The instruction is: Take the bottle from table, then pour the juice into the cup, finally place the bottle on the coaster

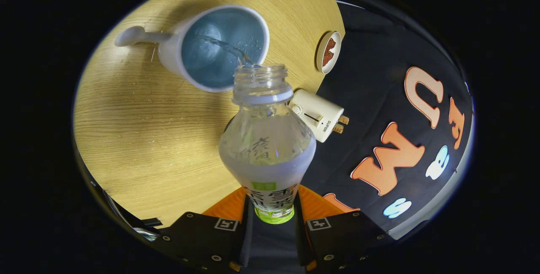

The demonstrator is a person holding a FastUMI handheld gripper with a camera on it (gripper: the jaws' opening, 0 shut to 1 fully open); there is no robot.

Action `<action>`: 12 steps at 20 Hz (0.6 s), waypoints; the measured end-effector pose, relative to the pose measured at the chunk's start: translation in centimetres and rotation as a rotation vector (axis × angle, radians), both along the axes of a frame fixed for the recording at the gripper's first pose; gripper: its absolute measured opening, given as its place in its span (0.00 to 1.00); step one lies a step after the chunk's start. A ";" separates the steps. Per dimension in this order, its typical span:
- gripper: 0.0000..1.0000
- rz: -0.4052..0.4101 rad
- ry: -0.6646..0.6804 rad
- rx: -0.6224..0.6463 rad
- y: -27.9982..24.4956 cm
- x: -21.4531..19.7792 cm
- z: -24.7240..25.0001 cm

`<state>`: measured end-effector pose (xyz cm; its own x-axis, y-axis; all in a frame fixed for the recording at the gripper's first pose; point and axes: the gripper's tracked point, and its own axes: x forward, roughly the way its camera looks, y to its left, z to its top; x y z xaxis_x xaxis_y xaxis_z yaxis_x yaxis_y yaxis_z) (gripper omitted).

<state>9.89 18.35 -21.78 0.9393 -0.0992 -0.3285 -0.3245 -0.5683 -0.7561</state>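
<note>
My gripper [272, 213] is shut on the lower part of a clear plastic bottle [267, 139], which is uncapped and tipped forward. Its mouth hangs over the near rim of a white cup [173, 52] with a blue inside and a long handle. A thin stream of clear liquid runs from the mouth into the cup, where some liquid has pooled. The cup stands on the round wooden table [139, 139], beyond the fingers. A round coaster [328, 52] with a brown picture lies at the table's edge, to the right of the cup.
A white device with two brass prongs [318, 114] lies right beside the bottle's neck, at the table's edge. The booth's black cloth wall [379, 76] stands beyond the table on the right.
</note>
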 end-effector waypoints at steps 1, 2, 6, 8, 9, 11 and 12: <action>0.44 0.001 0.007 -0.003 0.0 -0.1 -0.1; 0.44 0.001 0.012 -0.011 0.0 -0.2 -0.2; 0.44 0.004 0.014 -0.035 -0.1 0.1 0.0; 0.44 0.003 0.008 -0.039 -0.1 0.3 0.4; 0.44 0.004 0.005 -0.042 -0.1 0.5 0.5; 0.44 0.003 0.005 -0.050 -0.2 0.7 0.5; 0.44 0.004 0.006 -0.053 -0.1 0.8 0.5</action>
